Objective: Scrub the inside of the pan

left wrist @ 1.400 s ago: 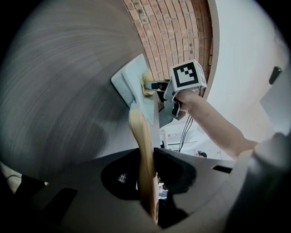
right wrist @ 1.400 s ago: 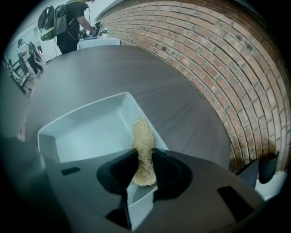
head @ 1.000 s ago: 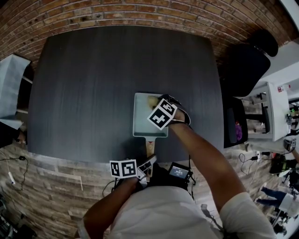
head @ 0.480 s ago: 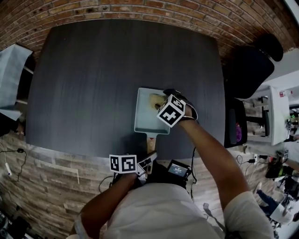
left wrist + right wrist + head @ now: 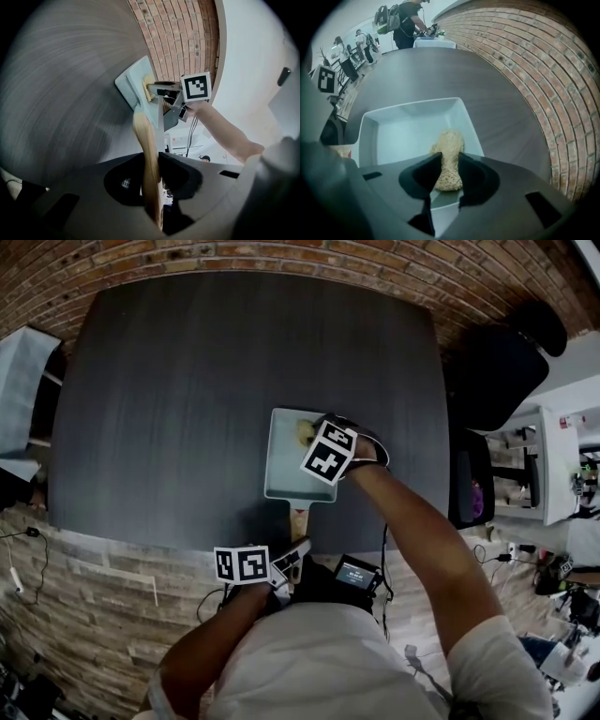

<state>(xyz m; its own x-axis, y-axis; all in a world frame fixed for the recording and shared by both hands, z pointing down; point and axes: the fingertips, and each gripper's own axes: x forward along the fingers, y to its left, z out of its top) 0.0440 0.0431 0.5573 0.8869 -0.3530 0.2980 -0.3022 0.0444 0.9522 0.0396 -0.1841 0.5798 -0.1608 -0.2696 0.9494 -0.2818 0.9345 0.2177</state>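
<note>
The square pan sits by the dark table's near edge, with its wooden handle pointing at the person and clamped in the left gripper. The right gripper, its jaws just closing, pinches a fibrous scrubber in the pan's far right corner — wide tabletop stretches beyond and leftward.

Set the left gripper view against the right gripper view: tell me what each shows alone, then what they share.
Left gripper view only: the left tongs clamped on the light wooden handle, and the person's right forearm. Right gripper view only: people standing in the background. Both: the right tongs, which have just been closing, squeezing the tan fibrous scrubber inside the pale square pan, the dark grey table, the red brick wall.
</note>
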